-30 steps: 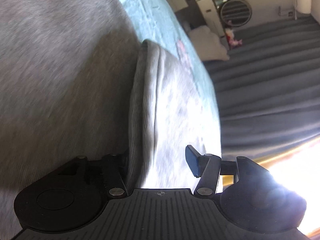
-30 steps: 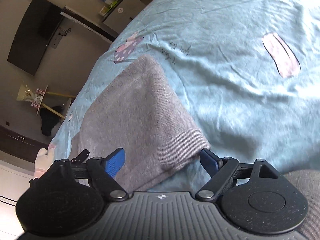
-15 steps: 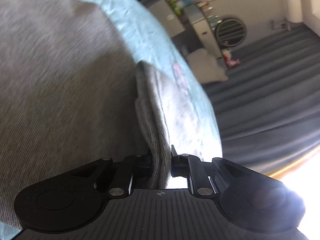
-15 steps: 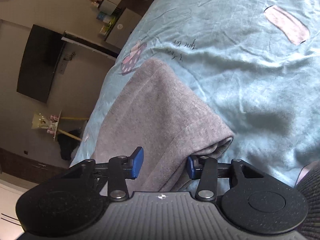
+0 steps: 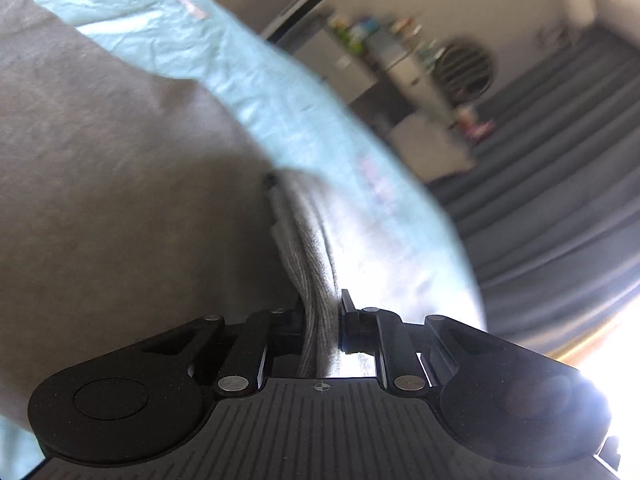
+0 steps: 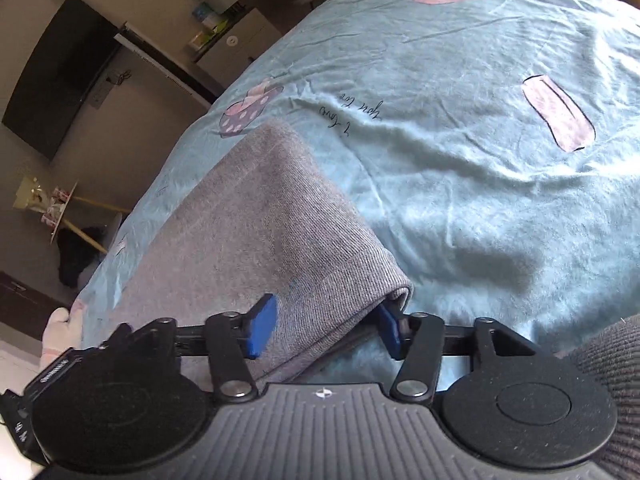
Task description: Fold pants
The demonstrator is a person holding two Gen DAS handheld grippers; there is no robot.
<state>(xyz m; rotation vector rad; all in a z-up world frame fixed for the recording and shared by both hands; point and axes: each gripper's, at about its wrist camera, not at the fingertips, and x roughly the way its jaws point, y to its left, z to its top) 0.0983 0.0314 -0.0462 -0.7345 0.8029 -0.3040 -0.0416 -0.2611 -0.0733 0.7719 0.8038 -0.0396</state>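
Grey knit pants (image 5: pixel 100 168) lie on a light blue bed sheet (image 5: pixel 280 92). In the left wrist view my left gripper (image 5: pixel 322 320) is shut on a ribbed edge of the pants, and the cloth rises between the fingers. In the right wrist view a folded leg end of the pants (image 6: pixel 260 216) lies on the sheet (image 6: pixel 460 128). My right gripper (image 6: pixel 324 330) straddles its near corner, jaws partly closed around the cloth with a gap showing; whether the blue pads (image 6: pixel 260 330) press the cloth is unclear.
The sheet has pink prints (image 6: pixel 558 114) and handwriting (image 6: pixel 352 112). Beyond the bed stand a wall television (image 6: pixel 56 80), white cabinets (image 6: pixel 236 36), a small round table (image 6: pixel 52 208) and a grey ribbed floor mat (image 5: pixel 560 184). Bright glare fills the left wrist view's lower right.
My left gripper closed on the pants edge and has lifted and swung with it. My right gripper's jaws narrowed around the folded leg corner.
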